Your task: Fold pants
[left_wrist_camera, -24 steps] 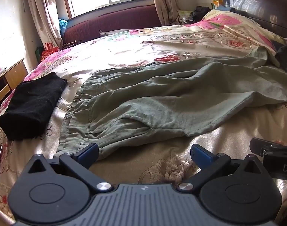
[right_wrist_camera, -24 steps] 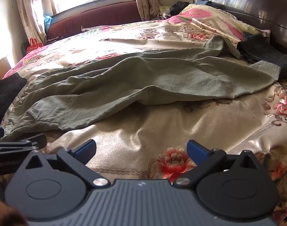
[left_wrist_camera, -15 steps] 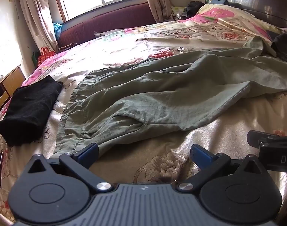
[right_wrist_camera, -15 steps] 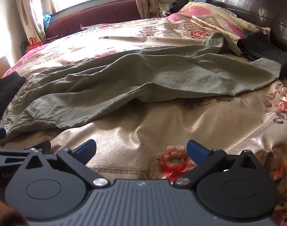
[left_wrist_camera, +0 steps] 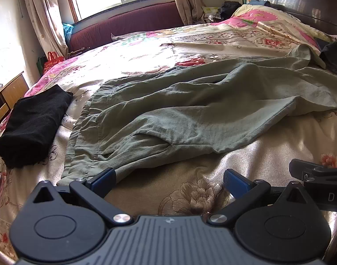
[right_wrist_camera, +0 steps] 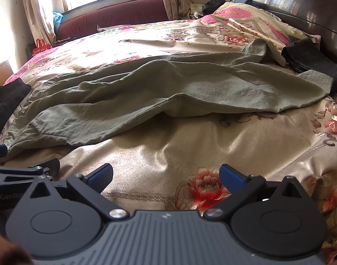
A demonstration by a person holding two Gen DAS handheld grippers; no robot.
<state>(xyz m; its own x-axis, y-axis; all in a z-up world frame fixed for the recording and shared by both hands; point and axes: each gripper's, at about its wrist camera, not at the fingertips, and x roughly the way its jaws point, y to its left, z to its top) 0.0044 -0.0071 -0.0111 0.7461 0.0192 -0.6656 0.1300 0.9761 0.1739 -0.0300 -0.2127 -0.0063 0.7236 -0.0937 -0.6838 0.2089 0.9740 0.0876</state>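
Observation:
Grey-green pants (left_wrist_camera: pixel 179 114) lie rumpled across the floral bedspread, waistband at the left, legs running right toward the pillows; they also show in the right wrist view (right_wrist_camera: pixel 157 92). My left gripper (left_wrist_camera: pixel 169 180) is open and empty, low over the bed just in front of the waistband corner. My right gripper (right_wrist_camera: pixel 166 175) is open and empty over bare bedspread, short of the pants' near edge. Each gripper's side shows in the other's view.
A folded black garment (left_wrist_camera: pixel 33 123) lies left of the waistband. Dark folded clothes (right_wrist_camera: pixel 312 61) sit by the pillows (right_wrist_camera: pixel 252 22) at the right. A wooden nightstand (left_wrist_camera: pixel 7 97) stands at far left, a dark headboard (right_wrist_camera: pixel 301 4) at right.
Both grippers have moved slightly forward and lower toward the pants. The pants have not moved and both grippers stay open.

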